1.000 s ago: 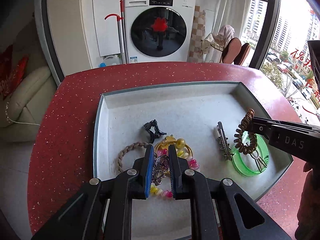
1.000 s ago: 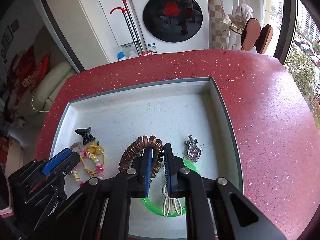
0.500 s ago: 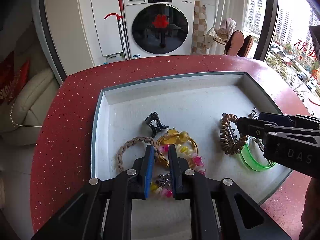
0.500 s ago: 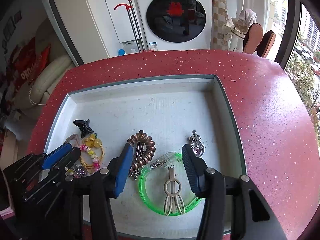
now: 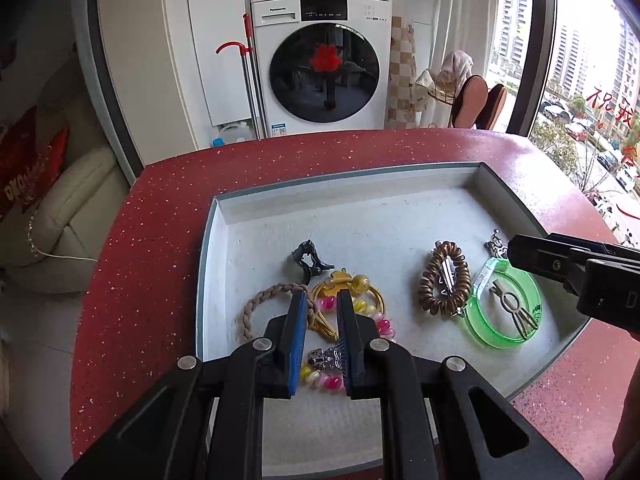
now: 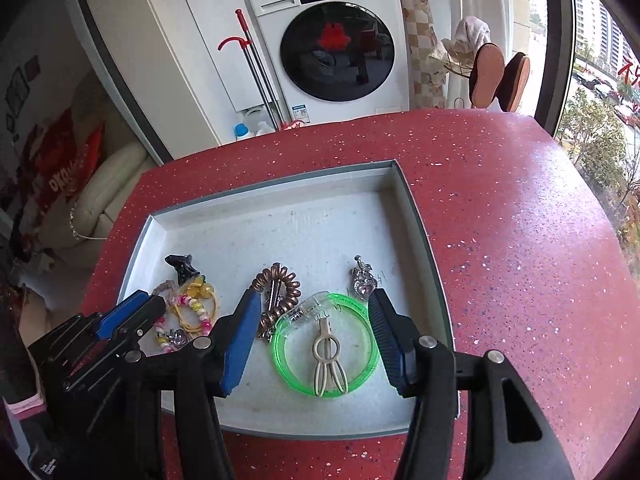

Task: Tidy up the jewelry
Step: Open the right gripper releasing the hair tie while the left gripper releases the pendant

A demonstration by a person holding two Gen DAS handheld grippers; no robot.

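A grey tray (image 5: pixel 208 240) (image 6: pixel 416 220) holds the jewelry. My right gripper (image 6: pixel 314 296) (image 5: pixel 516 248) hovers over the green bangle (image 6: pixel 372 344) (image 5: pixel 532 312). Its jaws are opening and grip nothing. The brown coil hair tie (image 6: pixel 294 284) (image 5: pixel 426 284) lies free around a silver barrette (image 6: pixel 272 296), left of the bangle. My left gripper (image 5: pixel 321 296) (image 6: pixel 148 308) hangs over the bead bracelet (image 5: pixel 376 320) and a silver charm (image 5: pixel 326 358). A narrow gap shows between its blue pads, and they press on nothing.
A beige clip (image 6: pixel 326 356) rests inside the bangle, with a heart pendant (image 6: pixel 365 286) behind it. A black claw clip (image 5: pixel 308 258), braided band (image 5: pixel 256 304) and yellow tie (image 5: pixel 348 280) crowd the tray's left. The far half shows bare floor. Red counter (image 6: pixel 520 240) surrounds it.
My right gripper has opened and let the brown coil tie drop onto the barrette, then drawn back a little. The silver charm now sits lower between the left fingers.
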